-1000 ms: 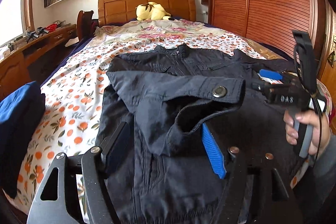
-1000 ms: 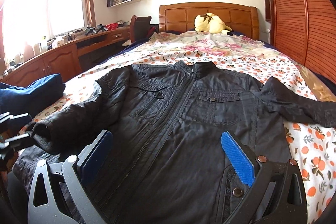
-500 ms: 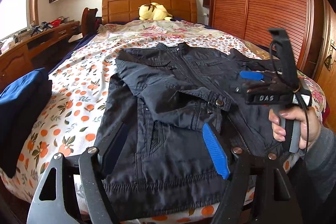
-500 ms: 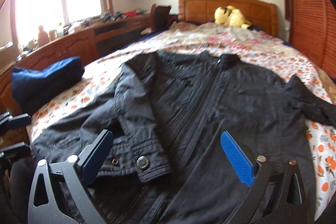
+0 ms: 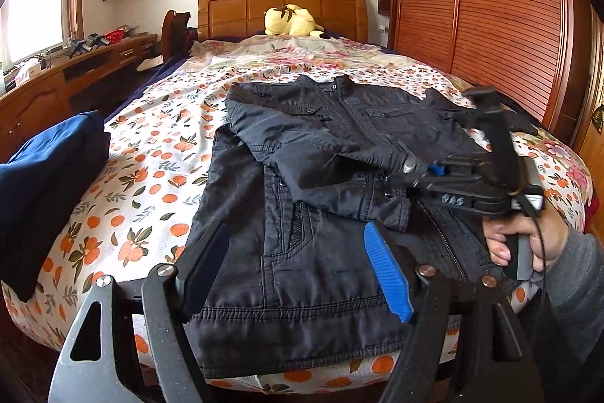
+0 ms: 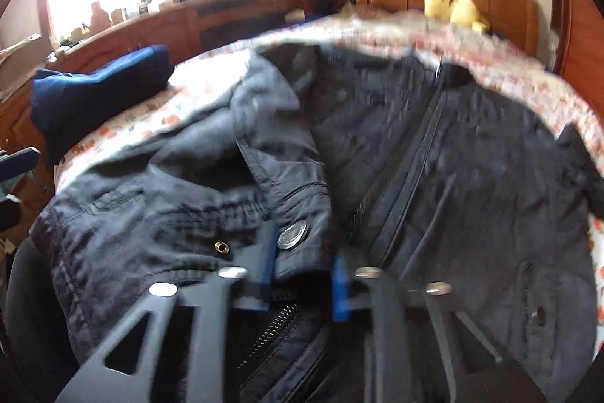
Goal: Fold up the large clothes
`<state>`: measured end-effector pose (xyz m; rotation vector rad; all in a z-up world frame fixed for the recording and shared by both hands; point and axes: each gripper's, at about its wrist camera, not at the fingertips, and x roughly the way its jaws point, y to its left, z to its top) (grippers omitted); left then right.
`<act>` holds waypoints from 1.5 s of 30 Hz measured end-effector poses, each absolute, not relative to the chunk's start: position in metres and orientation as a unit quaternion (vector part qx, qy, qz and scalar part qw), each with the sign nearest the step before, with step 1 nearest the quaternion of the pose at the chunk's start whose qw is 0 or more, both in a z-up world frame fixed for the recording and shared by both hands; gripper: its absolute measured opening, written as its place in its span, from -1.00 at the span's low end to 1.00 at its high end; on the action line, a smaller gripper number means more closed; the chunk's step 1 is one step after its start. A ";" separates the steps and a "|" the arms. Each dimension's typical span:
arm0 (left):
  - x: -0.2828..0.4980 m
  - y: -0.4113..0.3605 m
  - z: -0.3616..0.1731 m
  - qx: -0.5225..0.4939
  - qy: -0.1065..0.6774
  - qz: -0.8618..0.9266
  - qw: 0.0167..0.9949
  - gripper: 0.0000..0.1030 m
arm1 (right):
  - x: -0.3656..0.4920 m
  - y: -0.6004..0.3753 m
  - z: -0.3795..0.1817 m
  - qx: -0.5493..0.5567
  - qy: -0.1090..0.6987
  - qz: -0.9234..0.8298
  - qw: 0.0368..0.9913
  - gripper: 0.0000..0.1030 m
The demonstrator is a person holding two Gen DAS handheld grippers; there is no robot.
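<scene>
Lying across the lower middle of the left wrist view, the dark jacket (image 5: 321,214) is spread front-up on the bed (image 5: 158,146), its hem at the bottom of the frame and its collar toward the headboard (image 5: 283,10). One sleeve (image 5: 302,153) is folded diagonally over the chest, and its cuff (image 6: 298,240) ends at centre right. The right gripper (image 6: 302,278), seen in its own blurred view at lower centre, has its blue fingers (image 6: 339,289) drawn in tight on that cuff, just below a silver snap button (image 6: 292,234). In the left wrist view the same gripper sits at centre right, held by the person's hand (image 5: 524,240). The left gripper (image 5: 298,263) fills the bottom of its frame with its fingers (image 5: 385,270) spread wide and released, nothing between them, over the jacket's lower panel. A folded blue garment (image 5: 41,184) lies at the left edge of the bed, apart from the jacket. A yellow plush toy (image 5: 290,21) rests against the headboard at upper centre
</scene>
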<state>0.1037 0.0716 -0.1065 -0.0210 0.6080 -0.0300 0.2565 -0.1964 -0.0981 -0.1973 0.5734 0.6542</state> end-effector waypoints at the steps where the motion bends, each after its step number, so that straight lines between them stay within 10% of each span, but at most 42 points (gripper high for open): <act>1: 0.105 0.072 -0.107 -0.009 0.300 -0.014 0.954 0.46 | 0.251 -0.200 -0.092 -0.090 0.260 0.324 0.905 -0.77; 42: 0.230 0.025 -0.131 0.009 0.277 -0.060 0.959 0.46 | 0.261 -0.301 -0.061 -0.105 0.258 0.076 0.957 -0.87; 45: 0.228 0.025 -0.134 0.007 0.276 -0.060 0.959 0.46 | 0.255 -0.303 -0.052 -0.100 0.253 0.071 0.960 -0.53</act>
